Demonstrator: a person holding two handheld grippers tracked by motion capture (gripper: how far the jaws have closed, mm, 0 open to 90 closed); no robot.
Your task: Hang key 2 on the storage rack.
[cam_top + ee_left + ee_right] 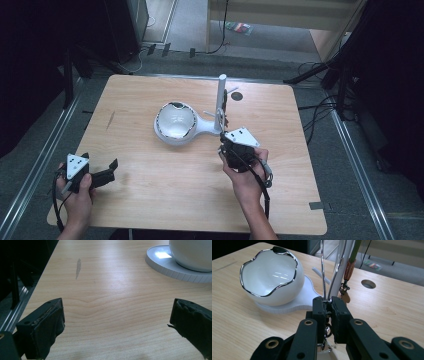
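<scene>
A white bowl (175,120) (272,280) with a wavy chrome rim sits on a white stand base (202,127) (165,263) at mid table. A white post (220,100) rises from the base's right end. In the right gripper view a thin chrome wire loop (323,272) hangs down beside the post, and my right gripper (223,140) (329,302) is shut on its lower end. An orange and green strap (350,267) with a metal clasp hangs just behind. My left gripper (100,160) (117,312) rests low over the table's front left, open, nothing between its jaws.
A round cable hole (236,96) (368,284) lies in the wooden table (150,195) behind the post. A faint grey scuff (78,268) marks the wood at the left. Metal rails and cables run along the floor on both sides.
</scene>
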